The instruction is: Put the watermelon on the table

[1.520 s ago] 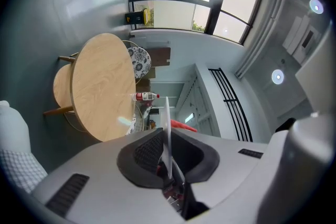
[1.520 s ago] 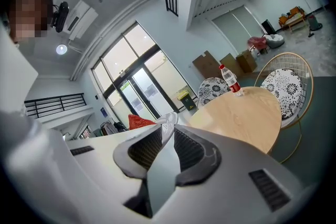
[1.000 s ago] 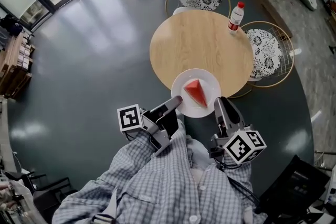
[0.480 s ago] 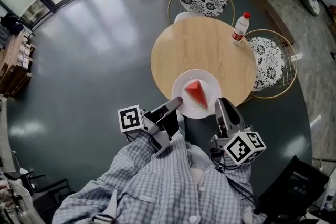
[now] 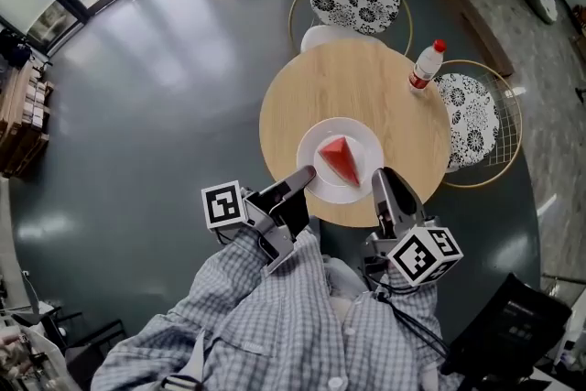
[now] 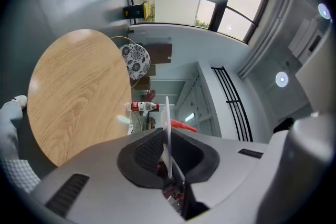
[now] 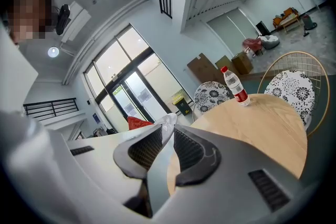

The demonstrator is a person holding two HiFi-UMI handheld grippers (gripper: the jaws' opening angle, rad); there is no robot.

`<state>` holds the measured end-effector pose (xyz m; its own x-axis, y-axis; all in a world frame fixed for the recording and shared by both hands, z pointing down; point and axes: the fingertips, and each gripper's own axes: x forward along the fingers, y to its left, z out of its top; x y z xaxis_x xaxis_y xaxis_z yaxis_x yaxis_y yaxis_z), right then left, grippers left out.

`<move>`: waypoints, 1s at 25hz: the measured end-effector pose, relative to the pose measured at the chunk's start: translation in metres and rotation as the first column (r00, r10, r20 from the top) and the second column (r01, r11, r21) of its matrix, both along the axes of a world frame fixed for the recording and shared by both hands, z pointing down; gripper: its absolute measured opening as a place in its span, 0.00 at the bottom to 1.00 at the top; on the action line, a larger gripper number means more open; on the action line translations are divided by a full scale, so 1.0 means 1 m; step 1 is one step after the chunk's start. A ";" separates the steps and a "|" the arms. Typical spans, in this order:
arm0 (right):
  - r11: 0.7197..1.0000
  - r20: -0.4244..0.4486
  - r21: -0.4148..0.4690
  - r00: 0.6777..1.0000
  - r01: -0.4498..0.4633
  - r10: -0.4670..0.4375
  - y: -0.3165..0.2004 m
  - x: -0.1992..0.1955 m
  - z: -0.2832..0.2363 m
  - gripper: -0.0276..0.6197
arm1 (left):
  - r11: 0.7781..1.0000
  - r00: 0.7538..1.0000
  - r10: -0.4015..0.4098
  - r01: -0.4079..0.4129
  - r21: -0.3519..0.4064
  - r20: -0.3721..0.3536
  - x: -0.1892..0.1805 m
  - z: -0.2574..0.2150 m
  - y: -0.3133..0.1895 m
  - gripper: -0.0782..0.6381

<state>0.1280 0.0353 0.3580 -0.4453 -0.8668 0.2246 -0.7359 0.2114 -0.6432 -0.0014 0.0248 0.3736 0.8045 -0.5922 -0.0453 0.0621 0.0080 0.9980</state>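
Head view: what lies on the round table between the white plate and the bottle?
Nothing; the head view shows only bare wood of the table between the plate and the bottle.

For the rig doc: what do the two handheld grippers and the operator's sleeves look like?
Grey bodies on left gripper and right gripper, with black ribbed pads. Each carries a white cube of black square markers. A black cable runs from the right one. Sleeves: blue-and-white checked shirt.

I see a smooth wood table (image 5: 366,78), a shiny white plate (image 5: 368,142) on it, shiny grey floor (image 5: 165,105) around it.
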 end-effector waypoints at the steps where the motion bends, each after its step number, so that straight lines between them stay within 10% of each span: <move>1: 1.000 0.002 -0.001 1.000 -0.003 0.003 -0.009 0.002 0.002 0.16 | 1.000 1.000 0.004 -0.004 0.002 0.002 0.002 0.002 -0.010 0.16; 25: 0.998 -0.026 -0.060 1.000 0.014 -0.016 -0.170 -0.026 0.031 0.16 | 1.000 1.000 -0.002 0.002 -0.018 -0.011 -0.024 0.029 -0.168 0.16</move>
<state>0.1024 -0.1348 0.3890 -0.4513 -0.8447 0.2878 -0.7501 0.1843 -0.6351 -0.0258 -0.1428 0.4029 0.8029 -0.5946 -0.0431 0.0730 0.0262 0.9970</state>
